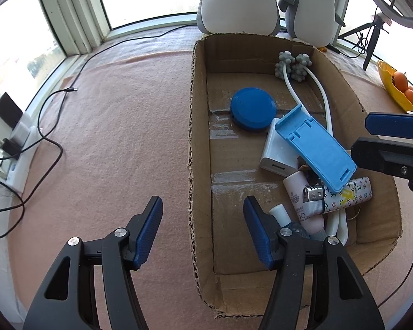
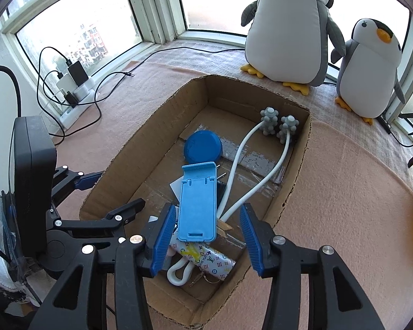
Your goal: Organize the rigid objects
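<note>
A cardboard box (image 1: 199, 143) (image 2: 294, 181) on pink felt holds a round blue lid (image 1: 252, 109) (image 2: 202, 146), a light blue phone stand (image 1: 316, 144) (image 2: 197, 205), a white charger (image 1: 276, 152), a patterned lighter (image 1: 341, 196) (image 2: 206, 258), a pink tube (image 1: 300, 192) and a white massager with grey knobbed heads (image 1: 291, 66) (image 2: 278, 122). My left gripper (image 1: 203, 233) is open and empty, straddling the box's left wall. My right gripper (image 2: 206, 243) is open and empty, just above the phone stand's near end; it also shows in the left wrist view (image 1: 391, 134).
Two plush penguins (image 2: 289, 27) (image 2: 369, 74) stand behind the box by the window. A power strip with chargers and cables (image 2: 74, 90) lies at the left. A yellow dish with oranges (image 1: 399, 88) sits at the right, beside a tripod (image 1: 371, 41).
</note>
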Demonstrator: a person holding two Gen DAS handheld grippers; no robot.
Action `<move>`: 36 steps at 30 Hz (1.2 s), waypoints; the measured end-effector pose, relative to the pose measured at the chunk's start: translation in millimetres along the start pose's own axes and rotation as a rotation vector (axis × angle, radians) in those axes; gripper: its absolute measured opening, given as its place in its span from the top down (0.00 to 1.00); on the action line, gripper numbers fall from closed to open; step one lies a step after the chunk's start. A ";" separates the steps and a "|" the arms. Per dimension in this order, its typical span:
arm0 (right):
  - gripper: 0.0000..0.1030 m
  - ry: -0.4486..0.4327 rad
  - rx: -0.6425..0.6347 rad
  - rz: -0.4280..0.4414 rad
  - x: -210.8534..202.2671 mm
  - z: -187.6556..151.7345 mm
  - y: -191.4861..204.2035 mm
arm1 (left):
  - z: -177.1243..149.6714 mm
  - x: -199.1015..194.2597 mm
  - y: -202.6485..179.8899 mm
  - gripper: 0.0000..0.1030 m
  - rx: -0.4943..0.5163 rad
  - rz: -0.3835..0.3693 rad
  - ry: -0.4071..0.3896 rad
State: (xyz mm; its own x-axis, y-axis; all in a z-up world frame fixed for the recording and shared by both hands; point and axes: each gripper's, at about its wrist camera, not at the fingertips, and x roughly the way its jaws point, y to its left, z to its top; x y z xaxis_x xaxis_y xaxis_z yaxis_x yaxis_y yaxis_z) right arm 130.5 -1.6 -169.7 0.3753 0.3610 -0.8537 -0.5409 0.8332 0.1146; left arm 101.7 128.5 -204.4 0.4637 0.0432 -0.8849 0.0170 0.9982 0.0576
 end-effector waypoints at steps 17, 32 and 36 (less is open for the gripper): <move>0.47 -0.150 0.092 -0.068 -79.2 -33.3 -11.6 | -5.7 -66.4 -3.9 0.32 -0.006 0.024 -0.108; 0.32 -0.301 0.205 -0.243 -152.1 -68.9 -24.4 | -4.3 -154.1 -21.3 0.21 -0.035 0.016 -0.289; 0.31 -0.319 0.208 -0.269 -160.5 -76.5 -20.2 | -7.8 -165.4 -27.4 0.21 -0.031 0.010 -0.307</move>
State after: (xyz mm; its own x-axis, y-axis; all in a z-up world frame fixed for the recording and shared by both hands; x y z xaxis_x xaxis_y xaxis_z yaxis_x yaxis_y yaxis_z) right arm 23.6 -108.5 -73.9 0.7118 0.2044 -0.6720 -0.2423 0.9694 0.0382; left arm 17.6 94.3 -63.2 0.7100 0.0432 -0.7028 -0.0139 0.9988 0.0473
